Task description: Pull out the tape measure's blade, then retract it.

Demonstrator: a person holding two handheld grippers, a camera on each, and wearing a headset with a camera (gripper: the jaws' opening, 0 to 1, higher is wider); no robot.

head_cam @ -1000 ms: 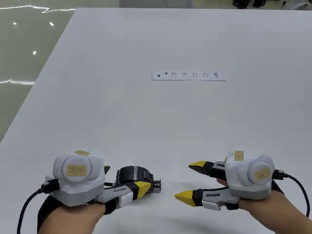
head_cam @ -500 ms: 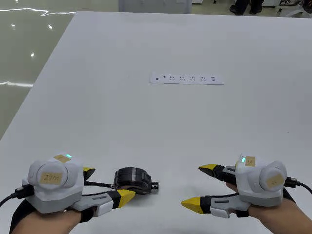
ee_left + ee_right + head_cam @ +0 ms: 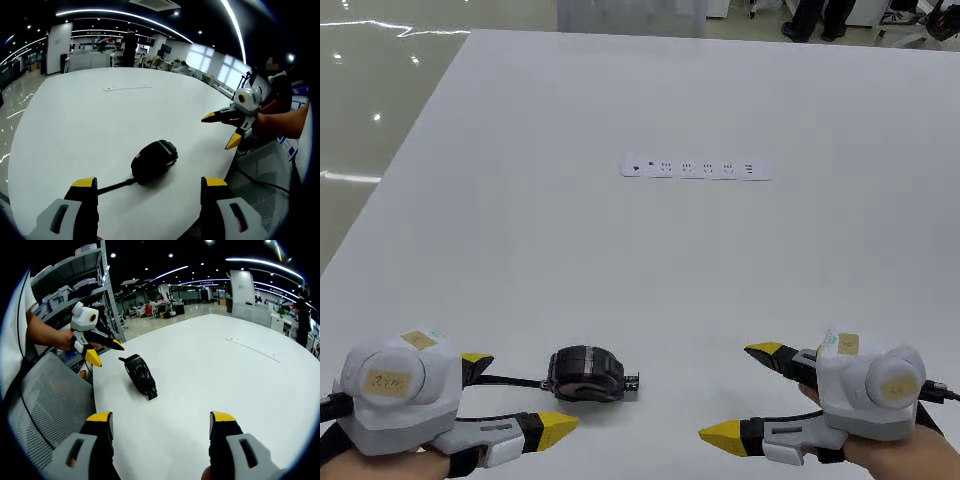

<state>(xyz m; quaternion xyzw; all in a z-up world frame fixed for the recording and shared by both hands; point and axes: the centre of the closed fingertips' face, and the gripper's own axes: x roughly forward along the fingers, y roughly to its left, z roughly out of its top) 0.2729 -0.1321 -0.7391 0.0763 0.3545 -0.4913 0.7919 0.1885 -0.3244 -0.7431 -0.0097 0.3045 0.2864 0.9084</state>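
White table (image 3: 620,260) bears tape measure (image 3: 585,373) and distant power strip (image 3: 695,168); left gripper (image 3: 518,392), right gripper (image 3: 738,392) fingers released.

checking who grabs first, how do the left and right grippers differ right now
The left gripper sits close to the tape measure, whose strap reaches in toward its fingers; the right gripper stands further off across bare table. The left points rightward, the right leftward. Both are open, holding nothing.

White power strip (image 3: 695,168) on table (image 3: 570,250)
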